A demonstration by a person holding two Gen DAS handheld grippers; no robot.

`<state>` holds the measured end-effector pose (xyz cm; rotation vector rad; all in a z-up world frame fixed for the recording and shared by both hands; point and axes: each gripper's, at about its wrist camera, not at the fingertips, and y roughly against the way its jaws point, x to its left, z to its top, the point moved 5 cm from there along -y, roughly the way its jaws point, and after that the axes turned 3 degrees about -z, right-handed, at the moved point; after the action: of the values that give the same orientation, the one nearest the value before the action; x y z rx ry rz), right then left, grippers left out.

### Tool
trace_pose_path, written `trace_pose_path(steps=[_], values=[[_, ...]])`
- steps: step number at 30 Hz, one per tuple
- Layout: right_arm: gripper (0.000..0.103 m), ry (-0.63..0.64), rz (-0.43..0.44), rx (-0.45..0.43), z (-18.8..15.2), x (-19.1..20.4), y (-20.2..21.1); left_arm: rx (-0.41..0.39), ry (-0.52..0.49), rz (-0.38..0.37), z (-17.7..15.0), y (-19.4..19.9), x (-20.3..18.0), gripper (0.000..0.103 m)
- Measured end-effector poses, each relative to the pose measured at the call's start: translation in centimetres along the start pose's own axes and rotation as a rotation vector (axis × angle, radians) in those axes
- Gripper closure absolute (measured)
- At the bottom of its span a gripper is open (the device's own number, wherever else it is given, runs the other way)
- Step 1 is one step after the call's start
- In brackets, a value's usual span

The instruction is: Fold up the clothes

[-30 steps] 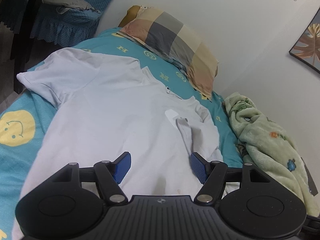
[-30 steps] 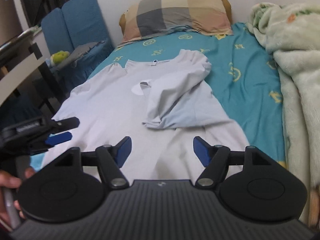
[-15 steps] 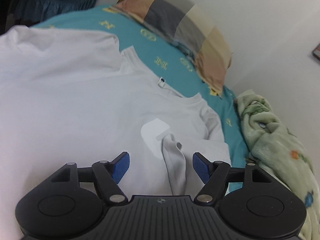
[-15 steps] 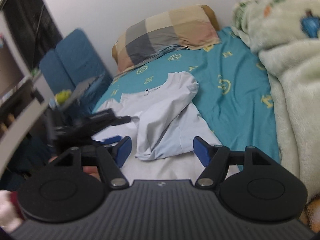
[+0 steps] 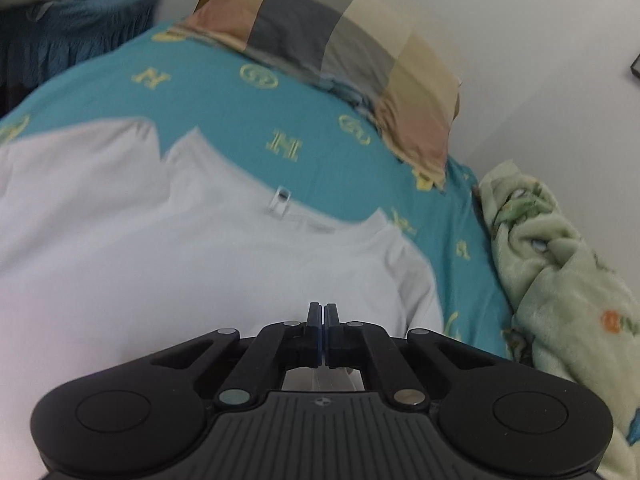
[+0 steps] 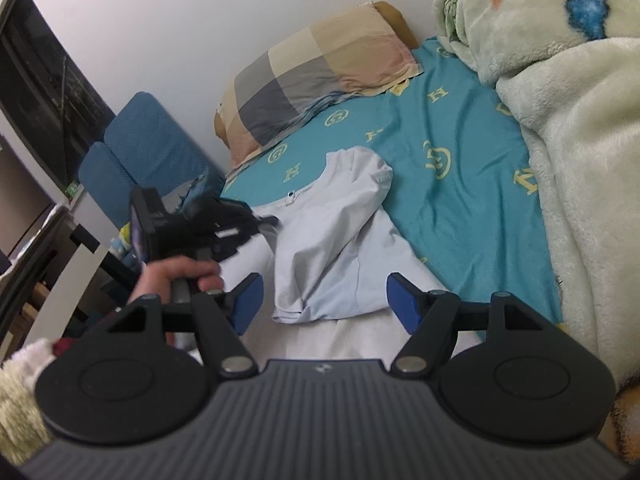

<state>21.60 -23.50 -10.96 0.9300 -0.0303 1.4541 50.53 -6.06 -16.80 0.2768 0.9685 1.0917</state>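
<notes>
left tool (image 5: 324, 316): clenched, low over white T-shirt (image 5: 160, 260) | right tool (image 6: 322, 300): released, folded sleeve (image 6: 332, 240) just ahead

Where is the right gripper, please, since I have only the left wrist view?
Observer: The right gripper hangs over the near part of the shirt, jaws open with nothing between them.
Operator: Is the sleeve on that side folded in?
Observer: Yes, that sleeve lies folded across the shirt's body, its cuff just ahead of the right jaws.
Operator: Can you see what carries my left gripper?
Observer: A hand grips its handle; the left gripper sits low at the shirt's opposite side, near the collar.
</notes>
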Motion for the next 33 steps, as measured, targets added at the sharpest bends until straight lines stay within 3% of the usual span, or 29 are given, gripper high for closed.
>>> trace_pose_path(steps=[4,9,11,13,15,21,28,33], values=[[0.032,0.01,-0.003,-0.001,-0.1,-0.1,-0.2,-0.051,-0.032,0.078,4.0,0.0,0.2,0.102],[0.032,0.036,-0.007,0.039,-0.7,-0.3,-1.3,-0.019,-0.084,0.325,4.5,-3.5,4.7,0.103],[0.032,0.062,-0.01,0.062,-1.1,-0.3,-1.8,-0.002,-0.076,0.314,3.7,-3.7,5.7,0.103],[0.032,0.09,-0.016,0.081,-1.5,-0.3,-2.3,0.002,-0.073,0.294,3.0,-2.9,5.7,0.093],[0.032,0.118,-0.006,0.102,-1.5,-0.2,-2.6,0.006,-0.083,0.288,2.4,-1.7,5.2,0.077],[0.032,0.202,0.011,0.08,-0.7,0.2,-1.3,-0.049,-0.069,0.179,-0.8,7.3,2.2,0.056],[0.032,0.21,0.037,0.046,0.5,0.2,3.6,-0.047,-0.107,0.06,-10.2,18.5,-3.5,0.051],[0.032,0.195,0.034,-0.028,1.3,-0.4,9.4,0.005,-0.151,-0.026,-19.2,21.9,-7.1,0.051]])
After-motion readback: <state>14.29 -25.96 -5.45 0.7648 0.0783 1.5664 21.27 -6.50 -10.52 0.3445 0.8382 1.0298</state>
